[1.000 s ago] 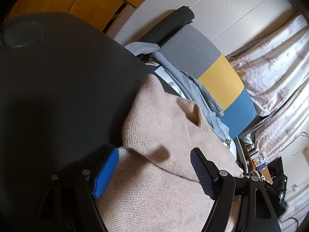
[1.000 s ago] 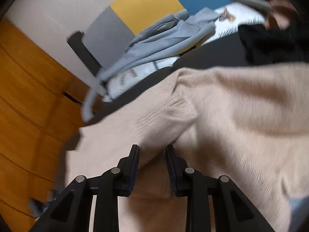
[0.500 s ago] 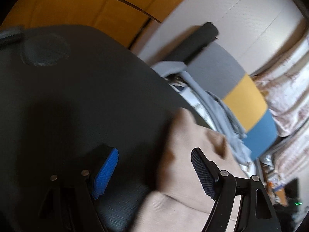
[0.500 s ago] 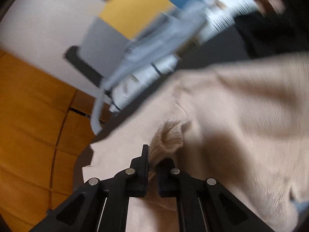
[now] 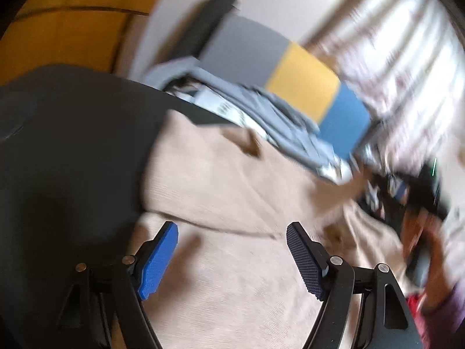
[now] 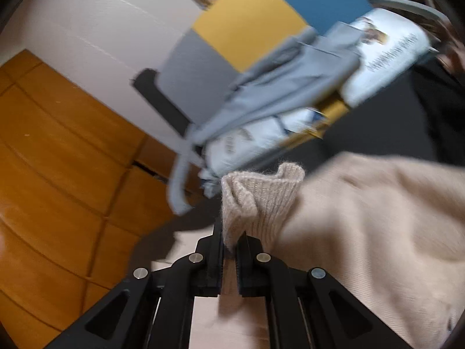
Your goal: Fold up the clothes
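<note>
Sweater-folding under way: beige ribbed-knit wool sweater (image 5: 232,261) spread on the black padded surface (image 5: 72,145), one part already doubled over. Right gripper (image 6: 231,244) clamped tight on the sweater's ribbed cuff (image 6: 261,192), bunched cloth standing proud of the jaws, lifted off the sweater's body. Left gripper (image 5: 232,250) hovering above the sweater's near fold, blue pads (image 5: 158,261) spread wide, nothing between them. Beyond the sweater, crumpled grey garment (image 6: 276,93) against a grey, yellow and blue cushion (image 6: 247,29). Likely step: carrying the sleeve inward. Next: draw the cuff across the sweater's body, lay it flat, then release.
</note>
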